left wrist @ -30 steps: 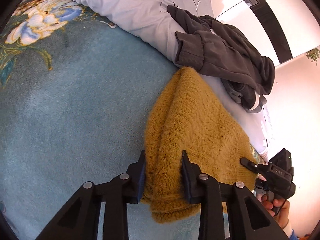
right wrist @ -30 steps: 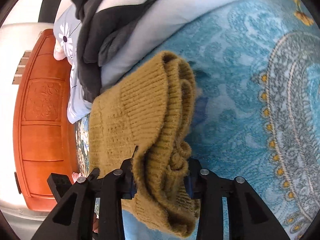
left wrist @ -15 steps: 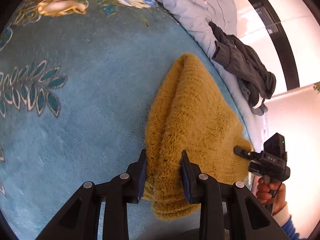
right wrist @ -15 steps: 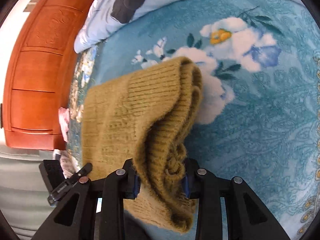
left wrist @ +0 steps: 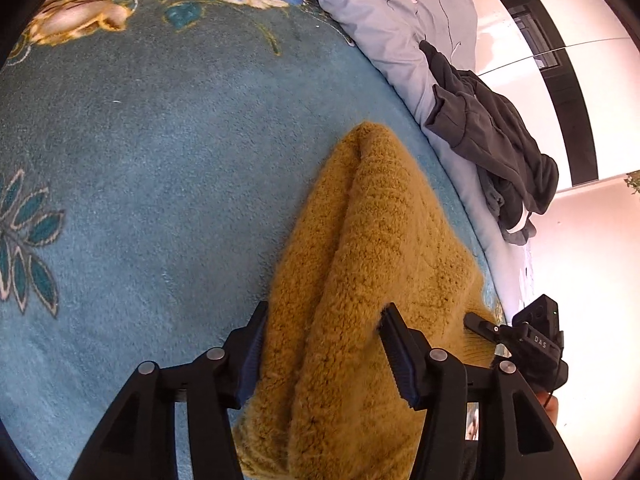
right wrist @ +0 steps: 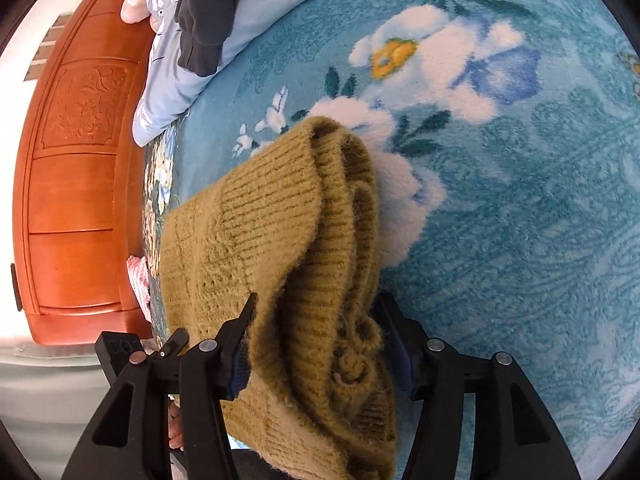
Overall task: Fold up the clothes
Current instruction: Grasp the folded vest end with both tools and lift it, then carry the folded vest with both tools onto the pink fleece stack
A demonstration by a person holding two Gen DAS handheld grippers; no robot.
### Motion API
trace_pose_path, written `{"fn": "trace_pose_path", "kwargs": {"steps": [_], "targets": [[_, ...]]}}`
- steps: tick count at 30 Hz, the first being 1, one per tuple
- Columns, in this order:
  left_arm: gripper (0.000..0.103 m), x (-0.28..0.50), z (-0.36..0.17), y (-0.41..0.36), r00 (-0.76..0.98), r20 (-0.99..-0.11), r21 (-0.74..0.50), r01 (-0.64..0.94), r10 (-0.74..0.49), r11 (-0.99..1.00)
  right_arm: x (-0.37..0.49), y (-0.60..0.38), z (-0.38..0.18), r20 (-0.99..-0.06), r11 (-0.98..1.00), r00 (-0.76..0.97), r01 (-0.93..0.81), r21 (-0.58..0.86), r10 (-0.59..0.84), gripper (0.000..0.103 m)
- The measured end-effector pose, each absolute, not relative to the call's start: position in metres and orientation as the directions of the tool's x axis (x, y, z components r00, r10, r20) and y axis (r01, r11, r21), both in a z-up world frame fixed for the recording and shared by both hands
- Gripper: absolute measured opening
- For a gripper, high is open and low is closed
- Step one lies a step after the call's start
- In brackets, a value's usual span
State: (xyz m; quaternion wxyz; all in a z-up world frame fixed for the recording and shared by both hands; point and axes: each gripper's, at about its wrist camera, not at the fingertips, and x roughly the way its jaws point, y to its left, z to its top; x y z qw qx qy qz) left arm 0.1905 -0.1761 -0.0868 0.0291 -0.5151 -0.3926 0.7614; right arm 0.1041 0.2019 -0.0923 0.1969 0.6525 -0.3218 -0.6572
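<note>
**A:** Both sets of jaws have just been opening, and the mustard sweater sits between each pair. On the left gripper, the right pad looks clear of the wool while the left one brushes the fuzz. Spread apart, I'd say, no longer pinching.

**B:** Same on the right gripper: jaws apart, the ribbed bundle bulging between them and leaning on the pads. The sweater lies folded on the blue floral blanket, its far tip near the blanket's edge where the grey duvet begins.

**A:** The danger here? That fuzzy knit. Fibres could snag on the ridged pads, and either gripper pulling back would drag the layers with it.

**B:** And look at the right wrist view: the stacked hem is rolled and loose. Let go carelessly and I'd expect those layers to slump sideways and undo the fold.

**A:** Uneven retreat is another one; one side leaving first could twist the bundle.

**B:** The dark hoodie heaped on the duvet is well apart, no threat. The wooden bed frame sits off to the side.
</note>
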Motion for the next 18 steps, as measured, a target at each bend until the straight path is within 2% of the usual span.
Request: {"fn": "trace_pose_path", "kwargs": {"steps": [1, 4, 5, 6, 12, 18], "targets": [[0.057, 0.191, -0.085, -0.174, -0.466, -0.774, -0.611, 0.372, 0.429, -0.698, 0.105, 0.200, -0.092, -0.727, -0.710, -0.076, -0.172, 0.683, -0.682, 0.047], [0.046, 0.197, -0.073, -0.173, -0.479, -0.776, -0.610, 0.406, 0.409, -0.681, 0.109, 0.202, -0.086, -0.711, -0.682, -0.105, -0.215, 0.699, -0.695, 0.037], [0.036, 0.200, -0.065, -0.172, -0.491, -0.772, -0.613, 0.404, 0.404, -0.679, 0.111, 0.204, -0.083, -0.701, -0.668, -0.122, -0.223, 0.710, -0.703, 0.036], [0.033, 0.203, -0.055, -0.170, -0.502, -0.768, -0.613, 0.396, 0.398, -0.684, 0.113, 0.205, -0.077, -0.686, -0.652, -0.141, -0.226, 0.724, -0.713, 0.035], [0.031, 0.215, 0.023, -0.126, -0.525, -0.779, -0.538, 0.281, 0.342, -0.794, 0.137, 0.217, -0.017, -0.629, -0.615, -0.213, -0.133, 0.777, -0.748, 0.033], [0.031, 0.215, 0.111, -0.051, -0.584, -0.683, -0.590, 0.085, 0.440, -0.803, 0.176, 0.296, 0.075, -0.582, -0.609, -0.341, -0.035, 0.792, -0.738, 0.033]]}}
